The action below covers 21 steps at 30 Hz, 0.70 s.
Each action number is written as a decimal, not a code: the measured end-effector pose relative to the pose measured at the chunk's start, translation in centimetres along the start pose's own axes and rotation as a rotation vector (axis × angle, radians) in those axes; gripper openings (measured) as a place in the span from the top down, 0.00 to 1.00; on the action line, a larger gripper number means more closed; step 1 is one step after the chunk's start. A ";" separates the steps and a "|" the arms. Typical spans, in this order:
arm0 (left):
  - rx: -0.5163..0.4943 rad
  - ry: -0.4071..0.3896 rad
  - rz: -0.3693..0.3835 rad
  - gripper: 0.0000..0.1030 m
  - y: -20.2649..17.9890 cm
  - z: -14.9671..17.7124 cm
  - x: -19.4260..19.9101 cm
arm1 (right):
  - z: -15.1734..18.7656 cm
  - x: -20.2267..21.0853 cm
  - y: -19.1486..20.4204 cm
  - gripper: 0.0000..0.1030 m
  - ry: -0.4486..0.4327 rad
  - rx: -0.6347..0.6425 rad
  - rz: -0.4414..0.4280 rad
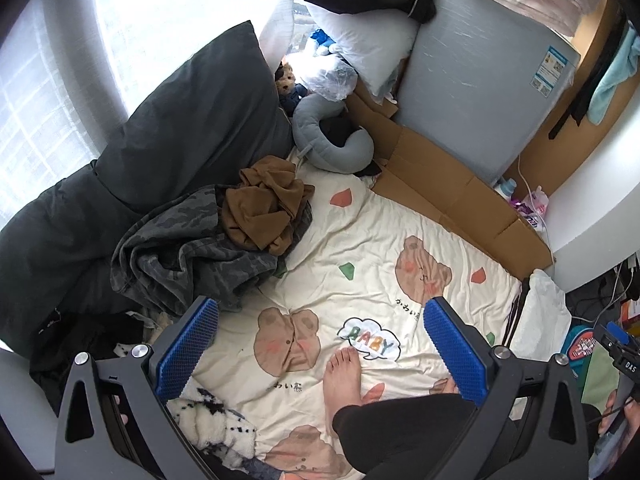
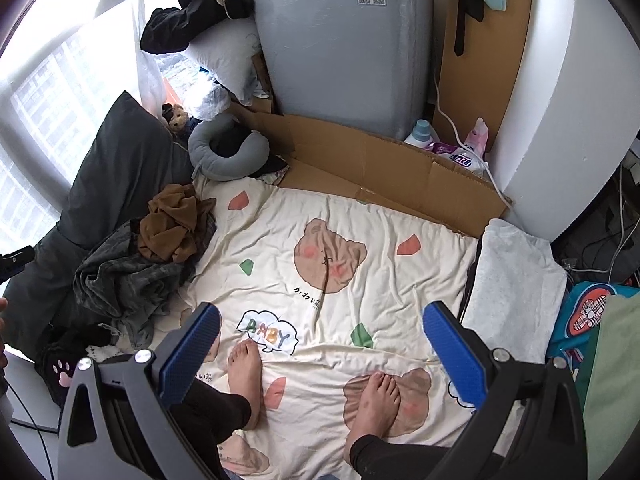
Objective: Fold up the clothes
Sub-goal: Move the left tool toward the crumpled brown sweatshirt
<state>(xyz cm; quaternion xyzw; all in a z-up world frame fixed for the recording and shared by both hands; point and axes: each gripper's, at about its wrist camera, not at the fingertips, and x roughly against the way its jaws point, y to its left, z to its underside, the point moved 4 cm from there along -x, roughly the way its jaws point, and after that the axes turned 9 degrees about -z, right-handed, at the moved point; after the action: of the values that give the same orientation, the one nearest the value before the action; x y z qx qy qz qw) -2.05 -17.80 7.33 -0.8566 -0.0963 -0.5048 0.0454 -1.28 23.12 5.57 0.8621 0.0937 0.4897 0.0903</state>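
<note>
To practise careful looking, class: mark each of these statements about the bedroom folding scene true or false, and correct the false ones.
1. Both grippers are open and empty. True: left gripper and right gripper hold nothing.
2. The brown garment lies on top of the grey camouflage garment. True.
3. The white folded garment sits beside the brown one. False: it lies at the opposite edge of the blanket.
4. The person wears socks. False: the feet are bare.
5. The neck pillow is red. False: it is grey.
</note>
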 end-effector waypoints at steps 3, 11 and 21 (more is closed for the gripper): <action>0.015 -0.011 -0.001 0.00 1.0 -0.7 -0.7 | -0.6 0.0 0.1 0.01 -0.037 0.032 0.018; 0.094 -0.045 -0.015 0.00 4.4 -2.3 -3.0 | -1.8 -1.8 0.4 0.01 -0.043 0.096 0.027; 0.087 -0.100 -0.014 0.01 5.3 -4.2 -7.0 | -4.8 -4.8 -0.8 0.01 -0.080 0.084 0.008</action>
<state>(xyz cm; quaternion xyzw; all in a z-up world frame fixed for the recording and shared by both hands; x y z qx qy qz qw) -7.83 -24.50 3.37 -0.8772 -0.1265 -0.4571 0.0742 -7.90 22.98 3.78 0.8845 0.1071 0.4507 0.0556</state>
